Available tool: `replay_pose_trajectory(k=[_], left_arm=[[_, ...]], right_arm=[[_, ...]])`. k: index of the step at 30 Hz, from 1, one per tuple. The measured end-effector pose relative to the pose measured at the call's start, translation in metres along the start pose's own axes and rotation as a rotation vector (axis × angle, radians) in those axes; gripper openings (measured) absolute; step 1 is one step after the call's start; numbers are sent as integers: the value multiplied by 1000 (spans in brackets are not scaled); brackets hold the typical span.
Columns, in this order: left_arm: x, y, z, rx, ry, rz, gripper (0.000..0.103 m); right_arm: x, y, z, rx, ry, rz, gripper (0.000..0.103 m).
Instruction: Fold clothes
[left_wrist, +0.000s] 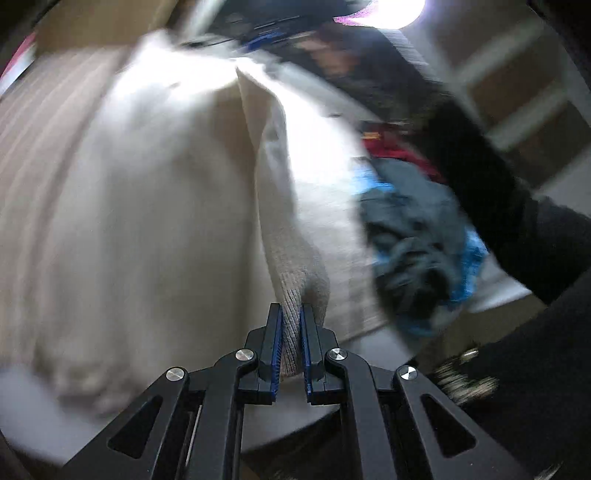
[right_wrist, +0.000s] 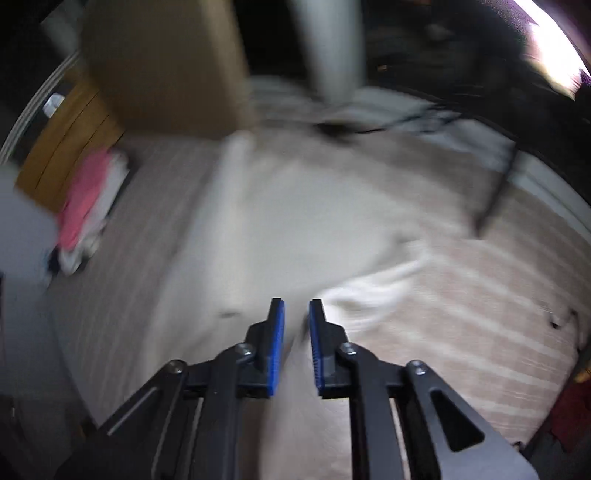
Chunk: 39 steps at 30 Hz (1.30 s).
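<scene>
— Closest to the left lens, what do you count?

— Two blue-padded fingers of the left gripper (left_wrist: 291, 317), clamped on one ribbed cuff or hem of a cream knit sweater (left_wrist: 177, 192). That strip of knit rises from the fingers and joins the body of the sweater, which spreads across the striped bedcover (left_wrist: 33, 155).

— One garment only?

— One cream garment. To its right, toward the bed's right edge, sits one crumpled dark grey and blue heap of clothes (left_wrist: 413, 236), with something red (left_wrist: 399, 151) just behind it; blur keeps me from counting the pieces in it. A dark sleeve of the person (left_wrist: 498, 206) crosses above that heap.

— And the other camera, left to right?

— At the bed's left edge lies one stack of pink and white clothes (right_wrist: 88, 206), near one brown cardboard box (right_wrist: 166, 66) at the far left corner. The sweater (right_wrist: 280, 221) covers the middle of the bed, one loose cream fold trailing toward the right. The right gripper (right_wrist: 296, 317) hangs over its near edge, its two fingers apart with a narrow gap and nothing between them. Striped bedcover (right_wrist: 480, 295) shows bare on the right.
</scene>
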<state>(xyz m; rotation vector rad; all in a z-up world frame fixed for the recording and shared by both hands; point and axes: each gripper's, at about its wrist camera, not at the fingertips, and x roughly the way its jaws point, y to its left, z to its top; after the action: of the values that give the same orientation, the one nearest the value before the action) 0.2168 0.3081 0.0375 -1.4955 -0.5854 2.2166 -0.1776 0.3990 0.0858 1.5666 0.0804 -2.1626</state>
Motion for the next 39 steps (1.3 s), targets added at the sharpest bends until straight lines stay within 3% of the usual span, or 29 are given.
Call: replay_pose_trajectory(k=[2, 5, 9, 13, 18, 19, 20, 22, 23, 24, 25, 28, 32, 33, 35, 36, 39], left_arm=[[3, 11, -1, -3, 16, 28, 8], [1, 8, 1, 33, 13, 13, 8], [-5, 14, 6, 39, 27, 9, 9], [-12, 26, 13, 35, 52, 48, 9], [-16, 23, 19, 26, 38, 50, 9], [-15, 22, 19, 23, 42, 49, 9], [-14, 22, 18, 15, 47, 34, 8], [-13, 24, 15, -23, 51, 3, 12], [-13, 24, 13, -25, 57, 36, 13], [-14, 25, 11, -8, 71, 121, 12], [-15, 26, 8, 3, 82, 176, 12], [-25, 22, 8, 2, 68, 197, 13], [-9, -9, 20, 117, 59, 195, 34], [-2, -16, 22, 147, 70, 188, 35], [15, -23, 22, 194, 114, 198, 35], [26, -25, 21, 210, 147, 220, 35], [42, -26, 17, 242, 200, 263, 34]], right_arm=[[-14, 1, -17, -30, -52, -27, 24], [-33, -25, -55, -16, -115, -84, 26], [-22, -58, -101, -14, -76, -128, 26], [0, -63, -115, -45, -63, -94, 26], [27, -51, -104, -99, -60, -66, 26], [28, -55, -103, -88, -59, -76, 24], [26, -60, -103, -74, -57, -96, 7], [24, -71, -103, -45, -53, -136, 5], [23, -76, -103, -30, -51, -156, 5], [21, -82, -103, -16, -49, -176, 4], [20, -87, -103, -1, -47, -196, 4], [2, -102, -110, 59, -54, -166, 10], [-19, -97, -120, 79, -87, -60, 12], [-18, -91, -120, 78, -84, -42, 14], [-11, -76, -121, 74, -76, -28, 31], [-7, -71, -121, 71, -73, -31, 35], [6, -59, -119, 65, -65, -36, 38]])
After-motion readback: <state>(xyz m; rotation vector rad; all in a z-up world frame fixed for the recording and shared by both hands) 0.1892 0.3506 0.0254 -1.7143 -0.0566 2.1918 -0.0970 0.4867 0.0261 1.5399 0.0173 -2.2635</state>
